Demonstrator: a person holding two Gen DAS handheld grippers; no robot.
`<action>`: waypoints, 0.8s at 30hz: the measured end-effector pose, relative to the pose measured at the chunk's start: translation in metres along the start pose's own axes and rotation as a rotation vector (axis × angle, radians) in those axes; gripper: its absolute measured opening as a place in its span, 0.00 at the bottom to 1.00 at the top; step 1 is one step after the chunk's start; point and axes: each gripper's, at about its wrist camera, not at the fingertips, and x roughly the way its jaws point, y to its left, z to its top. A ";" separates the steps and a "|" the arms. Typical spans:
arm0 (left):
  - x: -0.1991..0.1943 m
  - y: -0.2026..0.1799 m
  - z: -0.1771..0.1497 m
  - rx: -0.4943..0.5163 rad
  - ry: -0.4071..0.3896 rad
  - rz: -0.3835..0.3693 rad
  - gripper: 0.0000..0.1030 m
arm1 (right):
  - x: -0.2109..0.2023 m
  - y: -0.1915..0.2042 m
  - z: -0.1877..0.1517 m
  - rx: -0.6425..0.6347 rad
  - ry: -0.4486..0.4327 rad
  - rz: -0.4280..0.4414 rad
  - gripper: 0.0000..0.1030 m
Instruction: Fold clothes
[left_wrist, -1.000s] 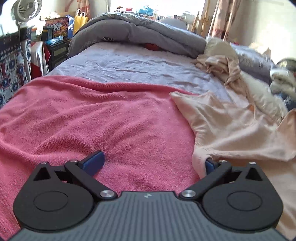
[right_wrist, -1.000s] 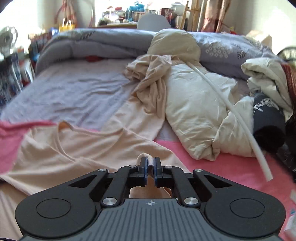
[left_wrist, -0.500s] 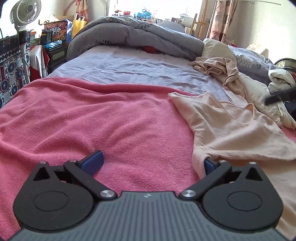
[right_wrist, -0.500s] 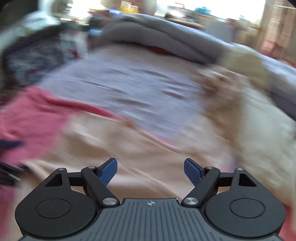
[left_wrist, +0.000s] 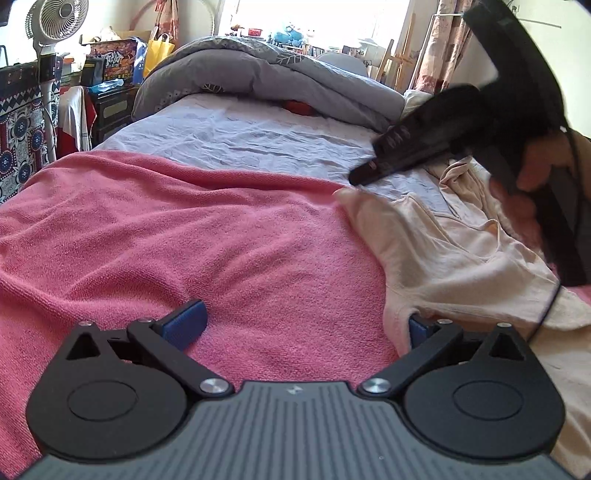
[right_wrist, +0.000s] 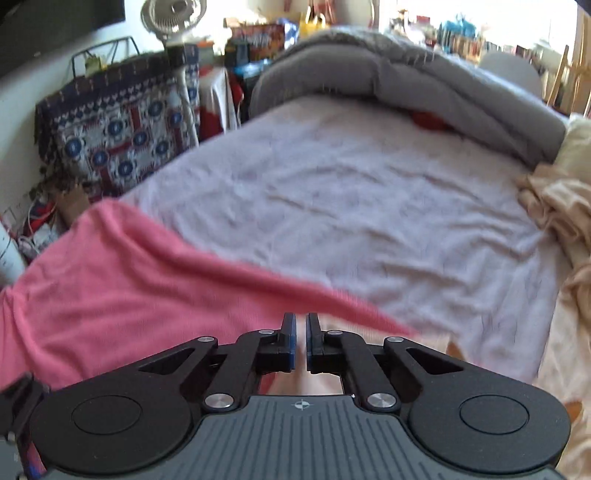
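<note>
A cream shirt (left_wrist: 443, 266) lies spread on the right part of a pink towel (left_wrist: 184, 240) that covers the near half of the bed. My left gripper (left_wrist: 301, 325) rests open and wide on the towel. Its right pad (left_wrist: 417, 330) is tucked against the shirt's near edge, and nothing is between the jaws but towel. My right gripper (left_wrist: 360, 177), held by a person's hand (left_wrist: 535, 166), points down at the shirt's far left corner. In the right wrist view, the right gripper (right_wrist: 301, 328) is shut, with pale cream cloth showing between its pads. The pink towel (right_wrist: 110, 288) lies to its left.
A lilac sheet (left_wrist: 240, 136) covers the far half of the bed below a rolled grey duvet (left_wrist: 277, 77). A heap of cream clothes (right_wrist: 557, 206) lies at the right. A fan (left_wrist: 55, 22), boxes and a patterned cloth (right_wrist: 122, 129) stand off the bed's left side.
My right gripper let go of the shirt, opened wide, swung left across the bed and shut again at the shirt's far left corner. It now shows in the left wrist view. The left gripper stayed put.
</note>
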 end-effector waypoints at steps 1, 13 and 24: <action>0.000 0.000 0.000 -0.001 -0.001 -0.001 1.00 | 0.008 0.000 0.005 0.005 0.009 0.001 0.07; 0.000 0.001 -0.001 -0.006 -0.006 -0.003 1.00 | 0.000 0.009 -0.026 -0.047 0.167 -0.055 0.04; -0.001 0.002 -0.001 -0.015 -0.009 -0.010 1.00 | 0.002 0.012 0.013 -0.011 0.027 0.018 0.09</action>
